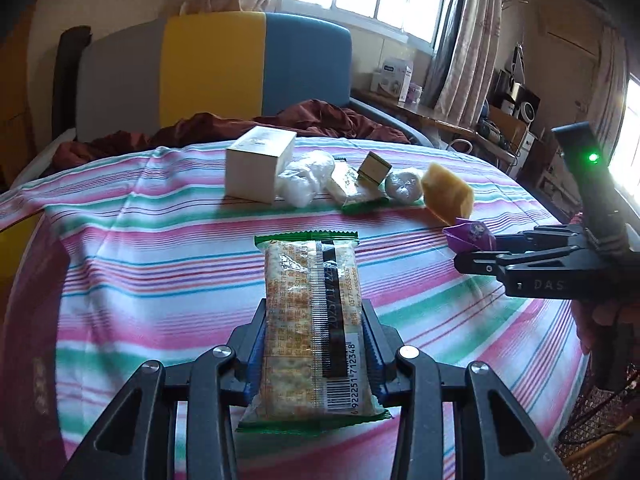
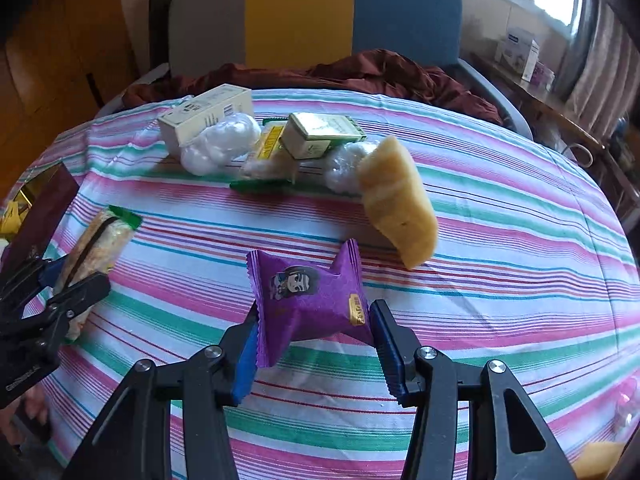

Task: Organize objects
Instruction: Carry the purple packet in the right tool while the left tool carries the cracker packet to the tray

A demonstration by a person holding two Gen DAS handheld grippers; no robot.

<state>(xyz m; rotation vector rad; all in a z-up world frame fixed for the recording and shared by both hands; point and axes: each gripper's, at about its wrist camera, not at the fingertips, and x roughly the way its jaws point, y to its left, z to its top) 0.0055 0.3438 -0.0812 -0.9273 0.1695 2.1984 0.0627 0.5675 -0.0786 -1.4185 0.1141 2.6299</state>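
My left gripper point(image 1: 314, 340) is shut on a green-edged cracker packet point(image 1: 310, 320), held above the striped bedsheet point(image 1: 160, 272); it also shows at the left of the right wrist view point(image 2: 96, 248). My right gripper point(image 2: 314, 336) is shut on a purple snack packet point(image 2: 308, 300), which also shows in the left wrist view point(image 1: 472, 234). A row of items lies farther back: a white box point(image 1: 258, 164), a white plastic bundle point(image 1: 306, 178), a green-edged packet point(image 1: 352, 188), a small green-trimmed box point(image 1: 374, 170), a wrapped ball point(image 1: 404, 186) and a yellow sponge-like piece point(image 2: 396, 202).
A dark red blanket point(image 2: 360, 72) is bunched at the head of the bed before a grey, yellow and blue headboard point(image 1: 216, 64). A cluttered desk point(image 1: 472, 120) stands at the right. A dark red box point(image 2: 40, 208) sits at the left bed edge.
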